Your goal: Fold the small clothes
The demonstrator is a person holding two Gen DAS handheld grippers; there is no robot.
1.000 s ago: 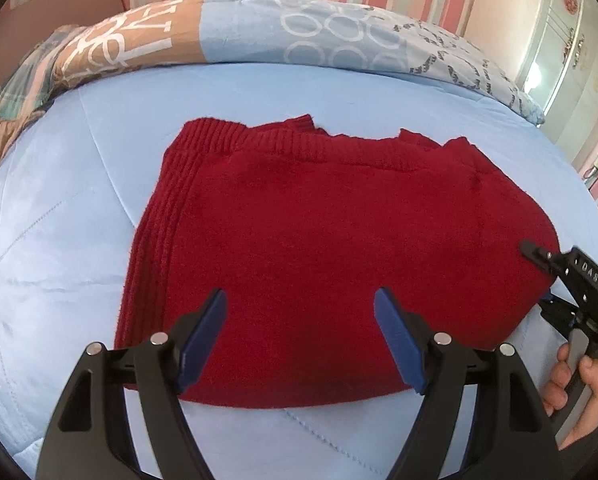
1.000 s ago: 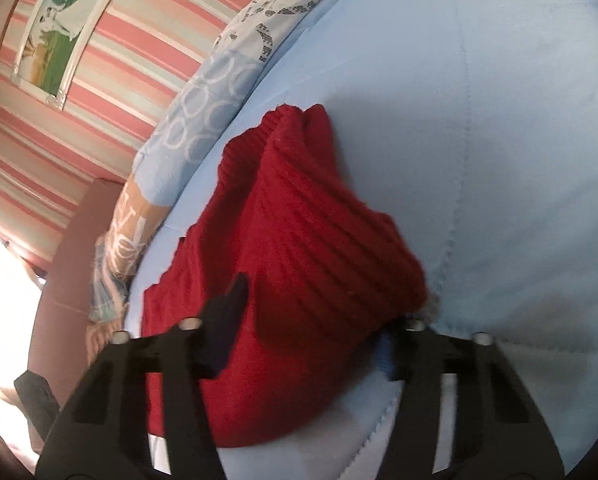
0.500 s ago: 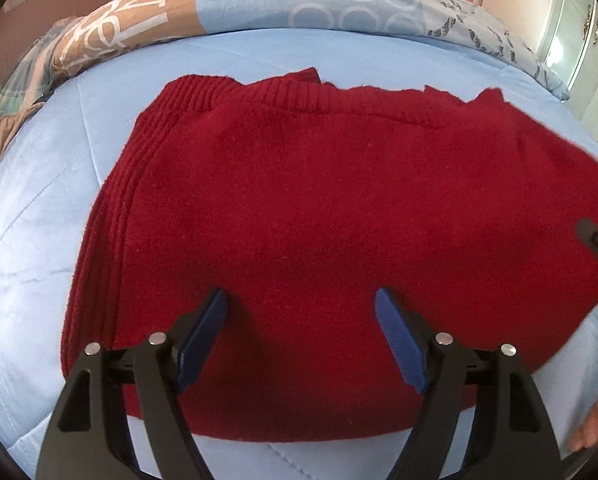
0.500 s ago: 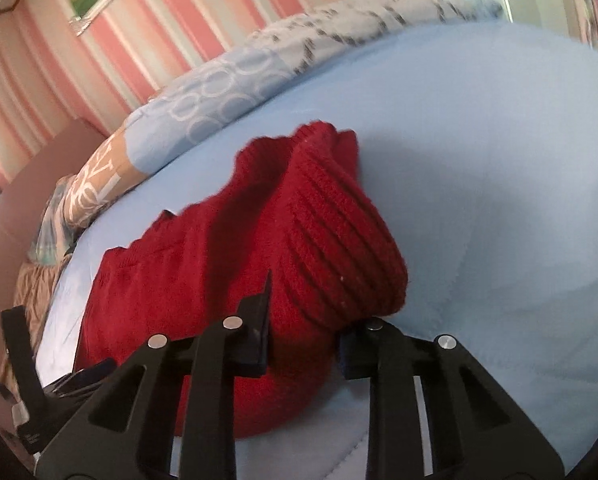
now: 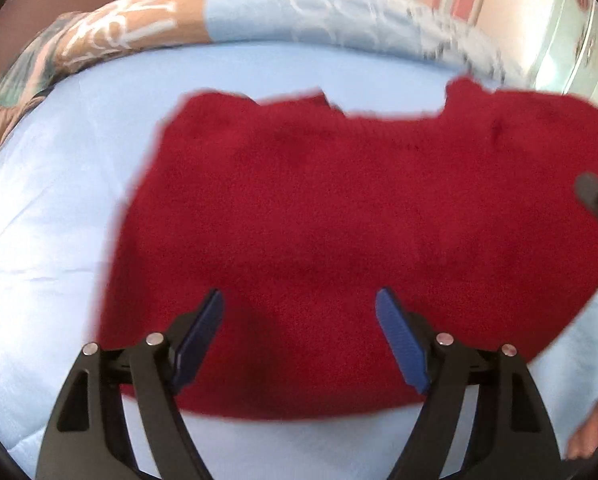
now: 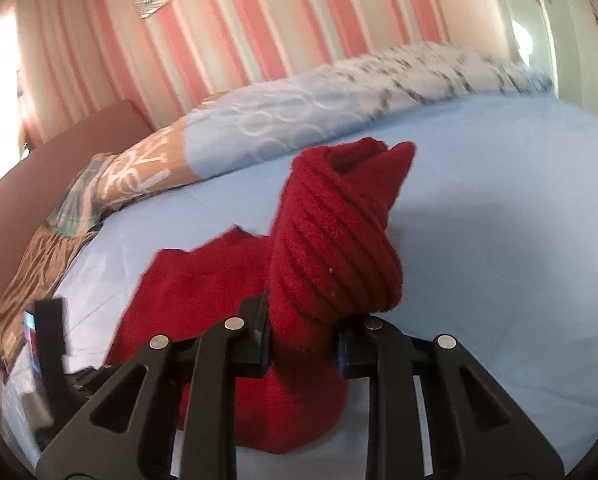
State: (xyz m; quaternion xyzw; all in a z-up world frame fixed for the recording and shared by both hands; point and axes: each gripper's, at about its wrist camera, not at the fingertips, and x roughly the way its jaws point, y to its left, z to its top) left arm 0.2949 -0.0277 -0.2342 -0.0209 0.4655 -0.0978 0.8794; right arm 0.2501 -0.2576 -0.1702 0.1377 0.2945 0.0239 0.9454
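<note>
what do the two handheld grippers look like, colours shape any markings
Both are matte black plastic frames with triangular cut-outs and silver round pivot pins. The left gripper has long flat blue pads on its fingers. The right gripper shows dark blue pads, mostly hidden. No cables, markings or sleeves are visible.

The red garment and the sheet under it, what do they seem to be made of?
Garment: apparently knitted wool or acrylic, matte and fuzzy, with raised ribs where the right hand-held gripper pinches it. Sheet: smooth light-blue woven fabric, probably cotton, with stitched seams.
</note>
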